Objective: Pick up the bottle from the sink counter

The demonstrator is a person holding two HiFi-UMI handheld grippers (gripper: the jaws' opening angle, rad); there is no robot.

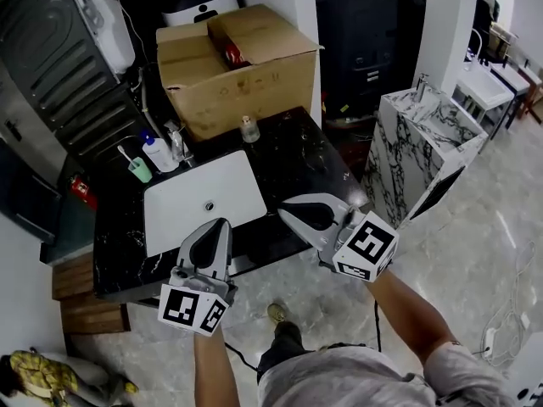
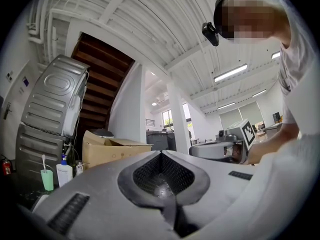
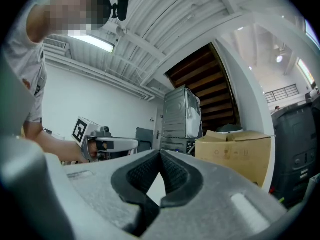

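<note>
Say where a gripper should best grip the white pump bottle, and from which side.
Probably the body of the pump bottle, below its blue head, coming from the front over the basin. It stands upright, with the cup close on its left and the tap close on its right, so sideways approaches look blocked.

We see a glossy, faintly veined black stone sink counter (image 1: 293,164) around a smooth white basin (image 1: 199,202). At upper centre is a matt brown cardboard box (image 1: 246,75), and at right a polished pale floor (image 1: 501,227).
</note>
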